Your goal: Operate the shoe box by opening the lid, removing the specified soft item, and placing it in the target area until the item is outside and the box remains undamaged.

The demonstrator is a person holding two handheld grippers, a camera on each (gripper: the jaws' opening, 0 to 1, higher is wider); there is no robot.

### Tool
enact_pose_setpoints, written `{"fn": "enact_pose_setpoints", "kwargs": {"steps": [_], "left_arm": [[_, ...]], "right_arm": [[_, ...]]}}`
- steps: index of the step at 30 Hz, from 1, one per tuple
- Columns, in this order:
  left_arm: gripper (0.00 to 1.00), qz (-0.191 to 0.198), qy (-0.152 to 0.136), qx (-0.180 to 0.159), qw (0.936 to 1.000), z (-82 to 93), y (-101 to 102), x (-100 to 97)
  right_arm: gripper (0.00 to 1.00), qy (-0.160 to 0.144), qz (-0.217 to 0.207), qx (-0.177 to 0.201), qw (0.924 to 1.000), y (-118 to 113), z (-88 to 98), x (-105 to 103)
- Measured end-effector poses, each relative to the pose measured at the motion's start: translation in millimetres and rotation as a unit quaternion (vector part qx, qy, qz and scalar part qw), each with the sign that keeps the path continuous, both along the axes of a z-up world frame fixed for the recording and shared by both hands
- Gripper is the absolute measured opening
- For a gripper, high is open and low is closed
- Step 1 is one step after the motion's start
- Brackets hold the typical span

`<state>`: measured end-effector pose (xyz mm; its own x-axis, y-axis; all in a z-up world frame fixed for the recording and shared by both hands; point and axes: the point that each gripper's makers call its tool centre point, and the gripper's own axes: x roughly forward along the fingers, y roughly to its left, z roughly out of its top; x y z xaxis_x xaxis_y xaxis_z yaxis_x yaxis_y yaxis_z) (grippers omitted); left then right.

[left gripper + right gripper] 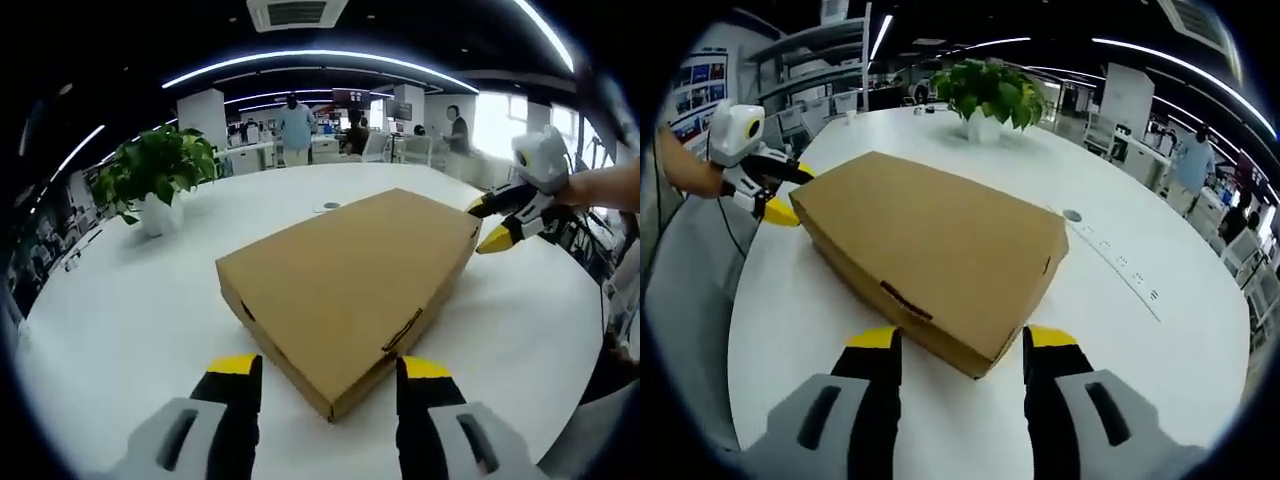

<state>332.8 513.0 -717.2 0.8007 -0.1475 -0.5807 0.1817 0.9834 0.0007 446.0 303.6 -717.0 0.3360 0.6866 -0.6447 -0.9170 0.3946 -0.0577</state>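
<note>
Right, the closed shoe box (350, 290) lies lengthwise between my grippers: left gripper (330, 385) and right gripper (952, 365) both spread wide, empty, straddling opposite corners.

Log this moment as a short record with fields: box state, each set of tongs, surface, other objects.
box: cardboard shoe box, lid closed, lying flat
left tongs: open, jaws either side of one box corner, not gripping
right tongs: open, jaws either side of the opposite corner, not gripping
surface: white round table
soft item: not visible, box is shut
other objects: potted plant in a white pot, apart from the box
background: office with people standing far off
</note>
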Motion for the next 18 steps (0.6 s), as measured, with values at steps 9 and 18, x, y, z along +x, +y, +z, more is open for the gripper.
{"fn": "enact_pose_setpoints", "kwargs": {"steps": [9,18], "left_arm": [[0.51,-0.007,0.007,-0.007,0.9999,-3.1,-3.8,-0.1],[0.48,-0.019,0.012,-0.004,0.9998,-2.6,3.3,-2.1]], "right_arm": [[0.39,0.001,-0.016,-0.004,0.9999,-1.3,-0.4,0.4],[0.38,0.006,-0.035,-0.002,0.9994,0.8,-0.9,-8.1]]}}
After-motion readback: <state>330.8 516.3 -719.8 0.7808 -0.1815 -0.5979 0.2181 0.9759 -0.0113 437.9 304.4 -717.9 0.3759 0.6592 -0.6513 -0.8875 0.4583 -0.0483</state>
